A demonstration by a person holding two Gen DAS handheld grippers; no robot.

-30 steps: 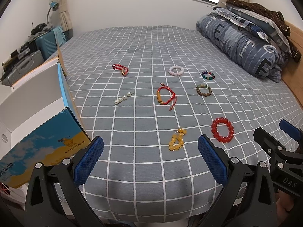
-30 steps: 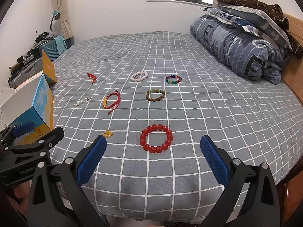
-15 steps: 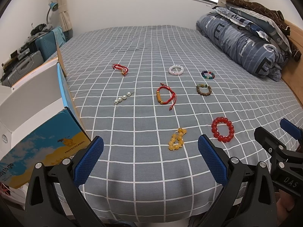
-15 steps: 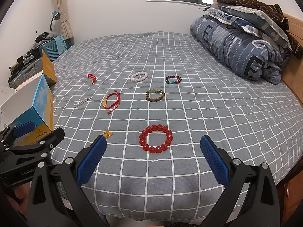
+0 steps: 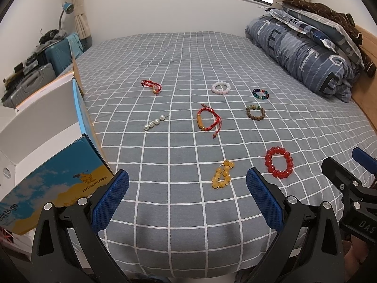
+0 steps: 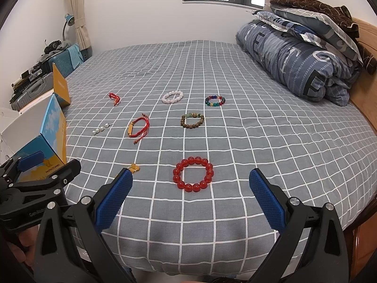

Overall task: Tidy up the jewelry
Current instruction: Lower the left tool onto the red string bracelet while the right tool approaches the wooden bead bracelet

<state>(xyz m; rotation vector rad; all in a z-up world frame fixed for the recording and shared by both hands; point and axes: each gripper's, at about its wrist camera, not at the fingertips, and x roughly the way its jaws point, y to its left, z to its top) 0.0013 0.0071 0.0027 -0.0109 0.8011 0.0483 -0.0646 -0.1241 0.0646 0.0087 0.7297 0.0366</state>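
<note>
Open box point(image 5: 47, 127) flanking left approach

Matt checked cloth covers the bed point(image 6: 235, 141). The red bracelet point(image 6: 193, 174) looks glossy and smooth, the brown bracelet point(image 6: 192, 121) dull like wood, the box point(image 5: 59, 188) printed card, upper-right quilt point(image 6: 301, 59) soft cloth.

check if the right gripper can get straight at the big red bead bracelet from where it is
Probably yes: the red bead bracelet lies flat just ahead of the open right gripper, nothing between its fingers and it.

Black grippers point(image 5: 187, 194), blue textured pads point(image 5: 265, 199)
</note>
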